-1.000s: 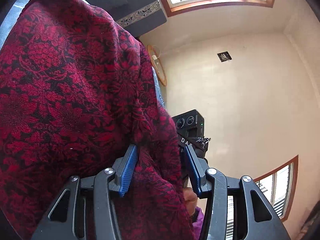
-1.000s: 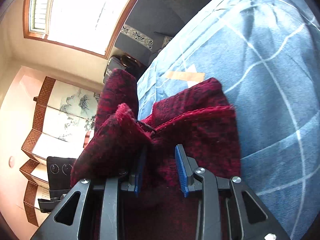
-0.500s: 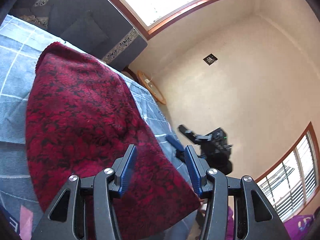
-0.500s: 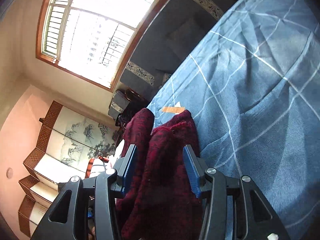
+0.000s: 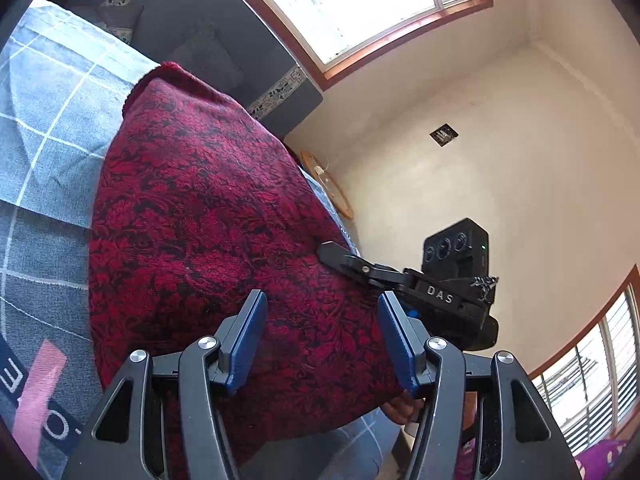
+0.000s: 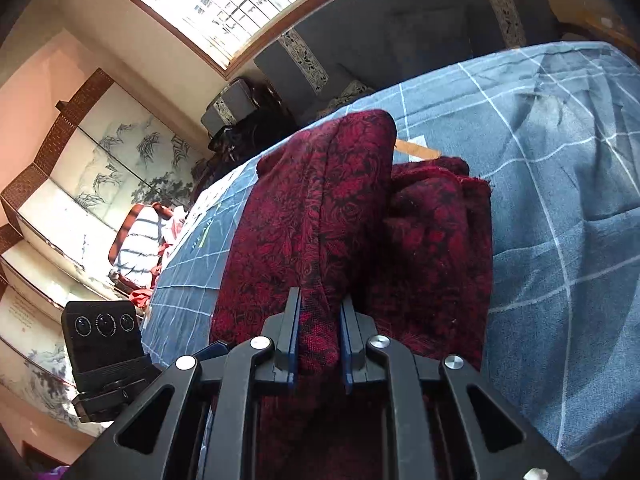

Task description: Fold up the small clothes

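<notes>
A dark red patterned garment (image 5: pixel 208 216) lies folded on the blue checked bedspread (image 5: pixel 44 128). My left gripper (image 5: pixel 320 332) is open just above its near edge, holding nothing. In the right wrist view the same garment (image 6: pixel 320 216) is a layered bundle, and my right gripper (image 6: pixel 318 340) is shut on a fold of its near edge. The right gripper's body also shows in the left wrist view (image 5: pixel 440 292), at the garment's right side.
A dark grey sofa (image 6: pixel 400 36) stands beyond the bed under a bright window (image 6: pixel 224 4). A painted folding screen (image 6: pixel 80 168) is on the left. A striped cloth (image 6: pixel 136 244) lies on a chair beside the bed. Orange tape (image 6: pixel 416 148) marks the bedspread.
My left gripper let go of the garment, opened wide and drew back. My right gripper opened half a second ago and has now shut on a fold. The garment settled flatter on the bed.
</notes>
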`<state>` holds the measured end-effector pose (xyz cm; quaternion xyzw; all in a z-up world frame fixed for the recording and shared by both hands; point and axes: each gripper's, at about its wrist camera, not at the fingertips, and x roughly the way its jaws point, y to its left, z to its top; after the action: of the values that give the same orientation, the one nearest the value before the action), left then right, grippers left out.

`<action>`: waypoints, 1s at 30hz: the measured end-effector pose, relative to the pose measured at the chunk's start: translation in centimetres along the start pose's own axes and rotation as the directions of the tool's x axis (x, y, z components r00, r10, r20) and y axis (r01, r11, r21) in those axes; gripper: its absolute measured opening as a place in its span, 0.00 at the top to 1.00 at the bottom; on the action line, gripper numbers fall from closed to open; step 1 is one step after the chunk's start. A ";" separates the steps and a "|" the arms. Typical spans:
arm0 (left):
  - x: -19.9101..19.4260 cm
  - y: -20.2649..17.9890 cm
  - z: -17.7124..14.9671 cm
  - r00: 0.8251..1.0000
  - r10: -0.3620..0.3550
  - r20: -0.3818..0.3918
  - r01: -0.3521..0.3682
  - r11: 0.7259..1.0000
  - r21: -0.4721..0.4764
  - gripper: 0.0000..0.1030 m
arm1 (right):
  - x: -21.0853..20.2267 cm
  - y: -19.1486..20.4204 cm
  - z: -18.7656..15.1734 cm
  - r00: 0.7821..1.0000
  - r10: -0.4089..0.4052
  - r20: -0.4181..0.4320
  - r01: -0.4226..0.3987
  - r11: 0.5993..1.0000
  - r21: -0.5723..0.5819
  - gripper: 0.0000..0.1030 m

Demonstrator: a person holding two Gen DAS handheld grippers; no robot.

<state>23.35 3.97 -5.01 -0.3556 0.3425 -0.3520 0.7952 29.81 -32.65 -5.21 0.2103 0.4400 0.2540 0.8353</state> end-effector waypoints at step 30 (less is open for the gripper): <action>4.5 -0.2 -3.9 0.995 0.099 -0.027 -0.098 0.994 0.054 0.27 | -1.7 -6.8 -1.2 0.997 -0.072 0.039 0.063 0.976 0.208 0.29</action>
<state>22.45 -1.03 -8.15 -0.3121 0.3620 -0.3263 0.8155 29.58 -38.82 -8.67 0.2867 0.4513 0.1735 0.8271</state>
